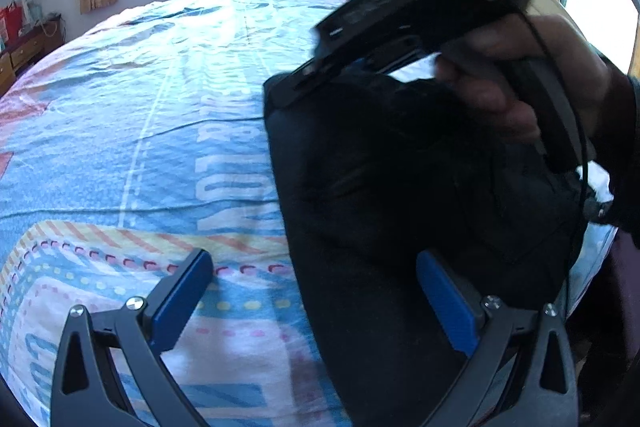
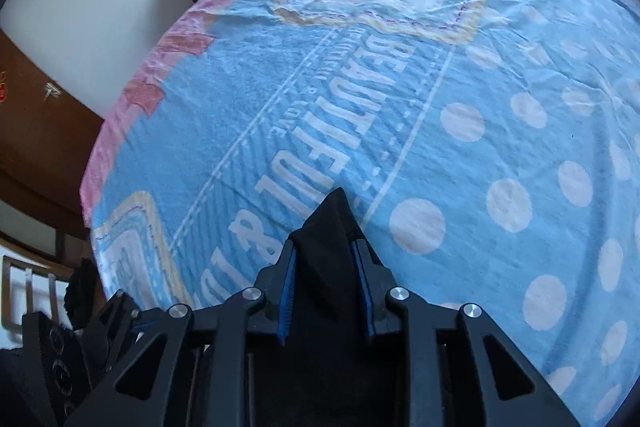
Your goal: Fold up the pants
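The right gripper (image 2: 326,281) pinched a peak of the black pants (image 1: 400,187), which lay on the bed (image 1: 160,107); the left gripper (image 1: 316,299) stood released. That thin bunched hold could slip when lifted.

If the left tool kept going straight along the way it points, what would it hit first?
Probably the bedsheet: the open left tool points between its fingers at the sheet's edge beside the black pants; depth is unclear.
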### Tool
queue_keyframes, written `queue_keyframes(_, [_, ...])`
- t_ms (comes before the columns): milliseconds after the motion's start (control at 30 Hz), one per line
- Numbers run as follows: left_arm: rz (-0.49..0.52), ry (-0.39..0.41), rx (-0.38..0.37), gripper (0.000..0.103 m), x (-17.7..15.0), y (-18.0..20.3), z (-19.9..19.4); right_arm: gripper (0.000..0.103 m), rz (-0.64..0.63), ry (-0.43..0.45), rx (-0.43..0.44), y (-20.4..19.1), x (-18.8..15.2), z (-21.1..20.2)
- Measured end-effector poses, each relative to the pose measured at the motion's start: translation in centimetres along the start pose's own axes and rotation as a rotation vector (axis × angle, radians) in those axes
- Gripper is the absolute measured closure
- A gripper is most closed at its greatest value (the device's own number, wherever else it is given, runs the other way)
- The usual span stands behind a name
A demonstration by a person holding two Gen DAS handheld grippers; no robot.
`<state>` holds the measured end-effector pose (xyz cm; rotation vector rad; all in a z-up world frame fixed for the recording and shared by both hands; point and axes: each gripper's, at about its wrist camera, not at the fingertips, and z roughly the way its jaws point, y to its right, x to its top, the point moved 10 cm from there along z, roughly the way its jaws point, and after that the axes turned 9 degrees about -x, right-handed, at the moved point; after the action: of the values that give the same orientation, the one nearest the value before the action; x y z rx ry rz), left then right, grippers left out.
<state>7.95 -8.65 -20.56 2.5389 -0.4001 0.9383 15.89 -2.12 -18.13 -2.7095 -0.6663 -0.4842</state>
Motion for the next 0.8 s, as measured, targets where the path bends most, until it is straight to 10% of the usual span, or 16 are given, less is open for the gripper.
queue_keyframes(367, [0.113, 0.001, 0.025, 0.000, 1.5, 3.3, 0.9, 0.066, 0.050, 0.054, -0.044, 4.5, -4.3, -6.9])
queue_keyframes(600, [0.070, -0.036, -0.008, 0.000, 1.1, 3.1, 2.0, 0.066, 0.032, 0.033, -0.311, 8.2, -5.1, -3.0])
queue_keyframes(800, [0.119, 0.041, 0.031, 0.000, 5.2, 2.4, -0.2, 0.064, 0.178, 0.196, -0.211, 9.5, -4.8, -8.6])
